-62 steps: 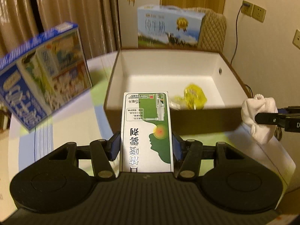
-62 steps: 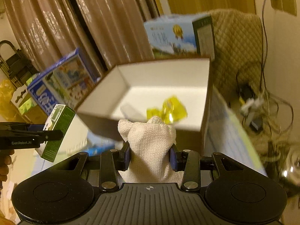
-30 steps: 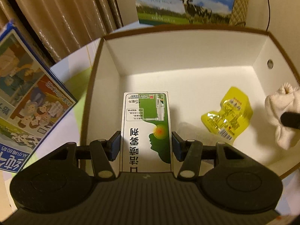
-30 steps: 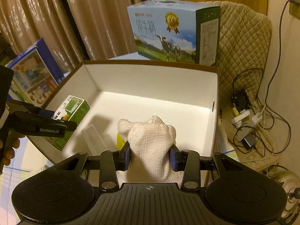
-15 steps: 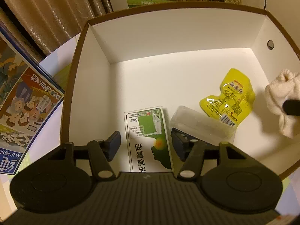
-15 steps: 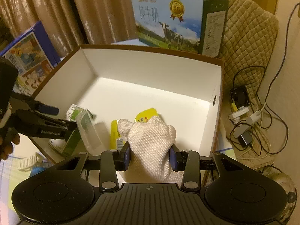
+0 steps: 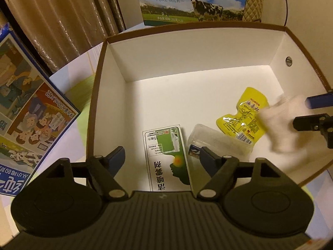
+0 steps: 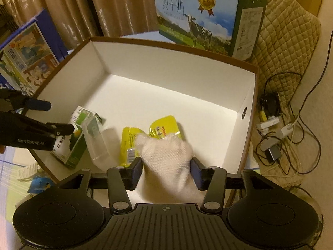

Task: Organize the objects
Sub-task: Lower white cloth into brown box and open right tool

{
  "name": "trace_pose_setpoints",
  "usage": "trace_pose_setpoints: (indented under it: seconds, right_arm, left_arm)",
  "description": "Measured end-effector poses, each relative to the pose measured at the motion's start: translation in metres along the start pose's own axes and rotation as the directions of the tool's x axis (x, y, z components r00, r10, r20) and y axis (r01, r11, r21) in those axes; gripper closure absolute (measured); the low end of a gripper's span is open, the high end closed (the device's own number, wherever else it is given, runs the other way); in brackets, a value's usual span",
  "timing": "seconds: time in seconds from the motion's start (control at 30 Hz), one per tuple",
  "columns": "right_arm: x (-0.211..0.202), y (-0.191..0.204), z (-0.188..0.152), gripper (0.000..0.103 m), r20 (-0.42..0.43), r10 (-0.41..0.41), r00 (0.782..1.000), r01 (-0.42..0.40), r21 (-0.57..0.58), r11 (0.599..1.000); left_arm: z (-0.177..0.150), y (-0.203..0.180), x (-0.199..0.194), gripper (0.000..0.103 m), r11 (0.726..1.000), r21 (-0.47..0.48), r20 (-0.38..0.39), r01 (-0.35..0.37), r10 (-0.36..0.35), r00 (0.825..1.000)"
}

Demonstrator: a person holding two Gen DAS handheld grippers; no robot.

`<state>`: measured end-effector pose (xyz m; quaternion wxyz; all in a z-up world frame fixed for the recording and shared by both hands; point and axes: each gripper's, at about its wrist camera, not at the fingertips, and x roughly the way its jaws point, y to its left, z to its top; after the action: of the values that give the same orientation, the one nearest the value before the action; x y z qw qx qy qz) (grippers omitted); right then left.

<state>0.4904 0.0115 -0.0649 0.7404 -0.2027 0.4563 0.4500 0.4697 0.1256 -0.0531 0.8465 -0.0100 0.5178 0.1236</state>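
An open, white-lined cardboard box (image 7: 187,52) (image 8: 166,66) holds a green-and-white medicine carton (image 7: 166,156) (image 8: 70,145) lying flat, a clear plastic case (image 7: 218,143) (image 8: 97,143) and a yellow pouch (image 7: 243,116) (image 8: 164,127). My left gripper (image 7: 162,154) hovers open above the carton, touching nothing. At the box's right side, my right gripper (image 8: 166,166) (image 7: 303,112) has its fingers spread. A white knitted cloth (image 8: 166,162) (image 7: 278,125), blurred by motion, hangs loose between them over the pouch.
A milk carton with a cow picture (image 7: 193,0) (image 8: 197,14) stands behind the box. Left of it leans a blue drinks carton (image 7: 27,114) (image 8: 25,58). Cables and chargers (image 8: 281,129) lie on the floor to the right, by a quilted chair (image 8: 287,41).
Over the box, my left gripper opened and let go of the green carton, which now lies flat on the floor. My right gripper has just spread, and the cloth is slipping out.
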Motion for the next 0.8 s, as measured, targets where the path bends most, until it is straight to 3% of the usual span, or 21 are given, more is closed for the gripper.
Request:
trace_pose_setpoints:
  seconds: [0.07, 0.13, 0.53, 0.8]
  right_arm:
    - [-0.004, 0.000, 0.000, 0.041, 0.010, 0.008, 1.000, -0.008, 0.004, 1.000]
    - [-0.009, 0.002, 0.000, 0.040, 0.017, 0.009, 1.000, -0.009, 0.000, 1.000]
    - [-0.051, 0.013, -0.014, 0.038, 0.080, 0.042, 0.996, -0.045, 0.029, 0.999]
    - [-0.080, 0.025, -0.023, 0.038, 0.125, 0.037, 0.991, -0.044, 0.053, 0.998]
  left_arm:
    - [-0.001, 0.002, -0.007, 0.023, 1.000, -0.005, 0.009, 0.008, -0.008, 1.000]
    - [-0.002, 0.002, -0.012, 0.021, 1.000, -0.008, 0.018, 0.016, -0.015, 1.000]
    - [-0.016, -0.005, -0.056, 0.010, 0.997, -0.057, 0.087, 0.061, -0.055, 0.995]
    - [-0.033, -0.007, -0.086, 0.009, 0.993, -0.094, 0.129, 0.075, -0.063, 0.990]
